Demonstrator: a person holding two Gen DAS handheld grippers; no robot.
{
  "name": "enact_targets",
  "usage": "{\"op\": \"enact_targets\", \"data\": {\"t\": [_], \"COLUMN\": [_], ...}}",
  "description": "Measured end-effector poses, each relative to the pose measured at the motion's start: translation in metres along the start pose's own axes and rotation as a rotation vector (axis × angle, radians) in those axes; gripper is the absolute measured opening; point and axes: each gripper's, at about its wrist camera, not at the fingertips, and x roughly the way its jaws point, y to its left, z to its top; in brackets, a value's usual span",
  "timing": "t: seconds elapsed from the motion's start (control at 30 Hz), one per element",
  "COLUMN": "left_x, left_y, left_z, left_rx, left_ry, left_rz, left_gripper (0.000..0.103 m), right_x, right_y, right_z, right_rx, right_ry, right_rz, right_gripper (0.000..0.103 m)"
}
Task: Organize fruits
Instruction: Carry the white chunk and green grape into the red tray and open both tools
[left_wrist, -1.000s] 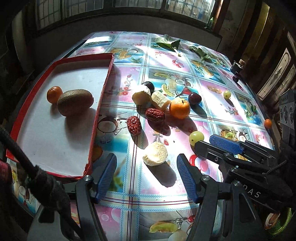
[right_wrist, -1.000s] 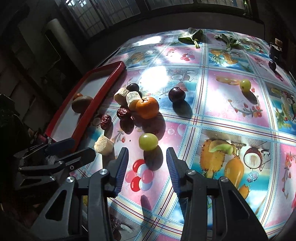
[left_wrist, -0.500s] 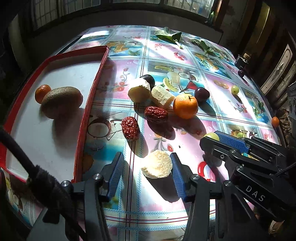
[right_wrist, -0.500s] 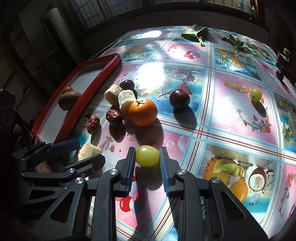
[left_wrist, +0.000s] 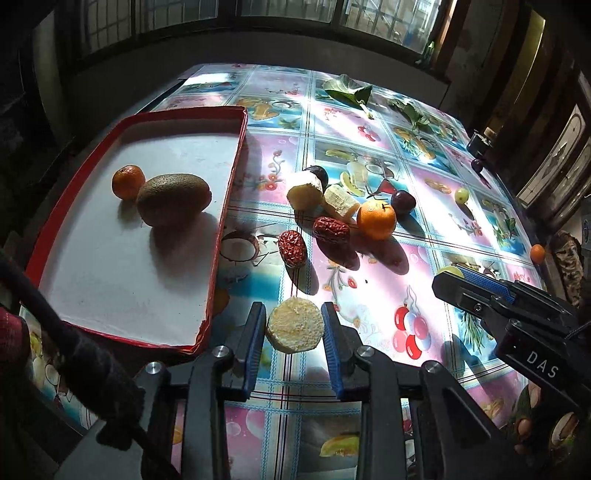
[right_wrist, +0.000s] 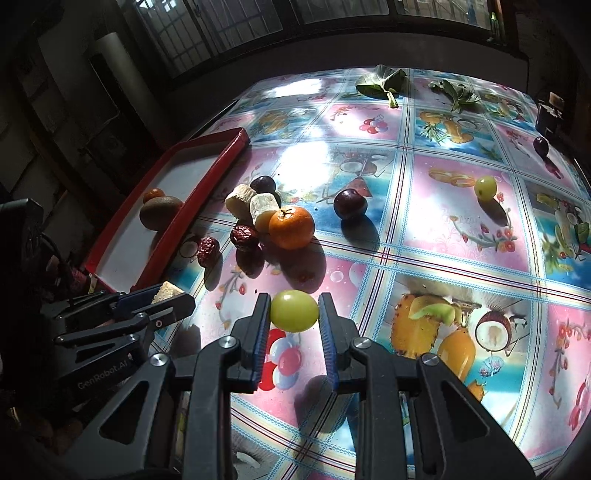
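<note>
Glossy printed plastic cloth (right_wrist: 461, 206) covers the bench. The tray (left_wrist: 218, 236) has a shiny red rim, matt white floor. Dates (left_wrist: 292, 248) look wrinkled; the kiwi (left_wrist: 173, 199) dull and rough.

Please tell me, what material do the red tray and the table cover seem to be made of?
Red tray: probably cardboard, like a box lid; matte white inside, thin red walls, one near corner bent and frayed. Table cover: likely plastic or oilcloth; glossy printed fruit pattern with bright sun glare on it.
</note>
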Motion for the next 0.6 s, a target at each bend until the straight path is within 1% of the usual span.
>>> {"op": "enact_targets", "data": {"t": [0.27,0.6], "left_x": [-0.029,-0.047], "left_y": [0.032,0.081], "left_z": [-0.001,0.002], "left_rx": [-0.051,-0.137], "left_ry": [-0.057,-0.101], "left_rz": [0.041,0.104], "left_gripper": [0.029,0.029], "right_x": [-0.010,-0.007], "right_y": [0.021,0.059], "right_z": [0.002,0.003], "right_rx": [-0.022,-0.088], "right_ry": [-0.014,-0.007], "right_rz": [0.034,0.088], "right_gripper": [0.028,0.028]}}
